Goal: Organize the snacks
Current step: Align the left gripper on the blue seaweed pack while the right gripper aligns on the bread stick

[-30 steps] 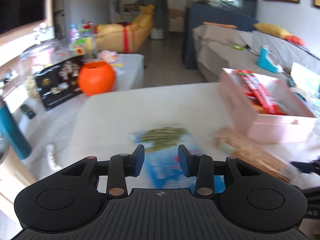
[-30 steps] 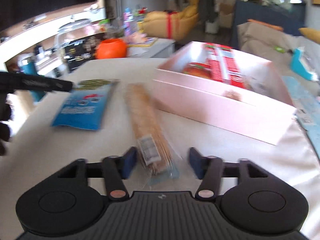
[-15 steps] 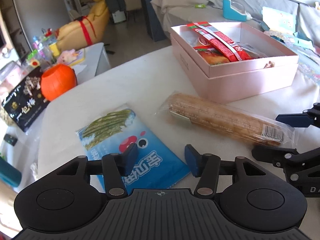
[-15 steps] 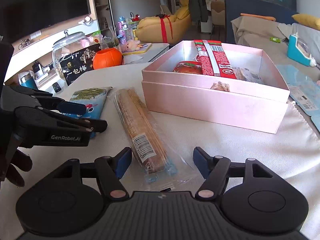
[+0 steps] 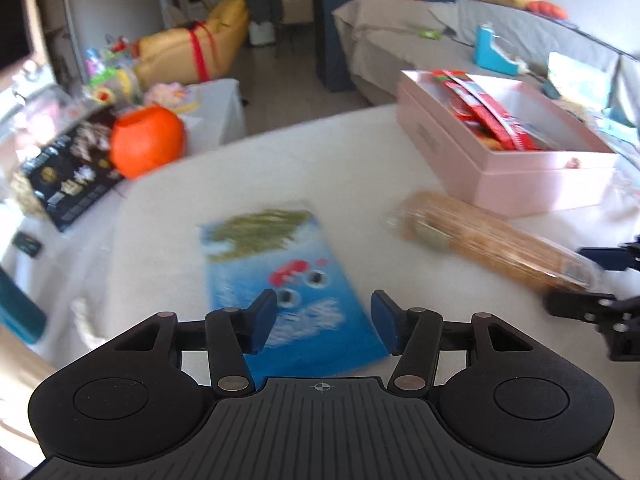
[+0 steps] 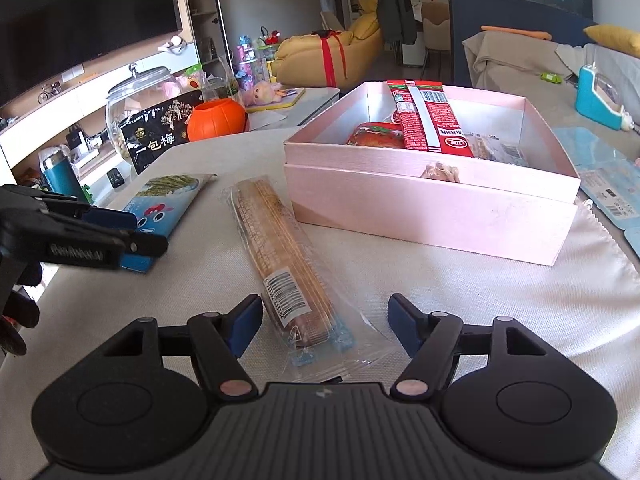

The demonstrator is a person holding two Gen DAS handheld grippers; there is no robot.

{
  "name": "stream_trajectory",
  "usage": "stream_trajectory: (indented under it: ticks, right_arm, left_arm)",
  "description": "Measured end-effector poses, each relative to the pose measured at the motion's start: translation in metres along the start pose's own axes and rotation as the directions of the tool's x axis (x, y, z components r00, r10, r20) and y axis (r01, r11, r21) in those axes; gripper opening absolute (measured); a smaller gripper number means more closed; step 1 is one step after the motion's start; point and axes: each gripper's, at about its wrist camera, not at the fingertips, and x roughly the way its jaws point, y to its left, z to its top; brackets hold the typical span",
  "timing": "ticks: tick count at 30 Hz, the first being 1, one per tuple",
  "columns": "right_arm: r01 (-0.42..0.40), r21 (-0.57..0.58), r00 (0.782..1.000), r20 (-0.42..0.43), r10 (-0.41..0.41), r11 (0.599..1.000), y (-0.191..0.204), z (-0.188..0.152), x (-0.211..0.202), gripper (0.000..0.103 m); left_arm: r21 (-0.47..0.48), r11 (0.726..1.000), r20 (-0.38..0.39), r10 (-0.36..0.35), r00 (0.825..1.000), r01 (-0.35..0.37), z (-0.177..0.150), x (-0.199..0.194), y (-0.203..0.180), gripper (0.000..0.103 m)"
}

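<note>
With red snack packets already in the pink box, the blue seaweed packet and wrapped biscuit stick remain on the worktop, each flanked untouched by the left gripper and right gripper, whose jaws have just been opening wide.

Woven matt tablecloth; glossy clear plastic cracker wrapper; pink box, seemingly satin paperboard.
</note>
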Motion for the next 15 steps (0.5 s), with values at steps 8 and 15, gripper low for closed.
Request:
stream_trajectory:
  ticks: [8,15]
  right_arm:
    - [-0.006,-0.001,1.0,-0.001,0.006,1.0,0.001,0.0,0.001,0.073]
    - [-0.006,-0.002,1.0,-0.001,0.006,1.0,0.001,0.0,0.0,0.074]
  left_arm:
    - [-0.081,0.996,-0.054,0.025,0.998,-0.029,0.005,0.01,0.024,0.059]
    - [-0.145,0.987,-0.052,-0.083,0.995,0.075,0.013,0.024,0.031,0.075]
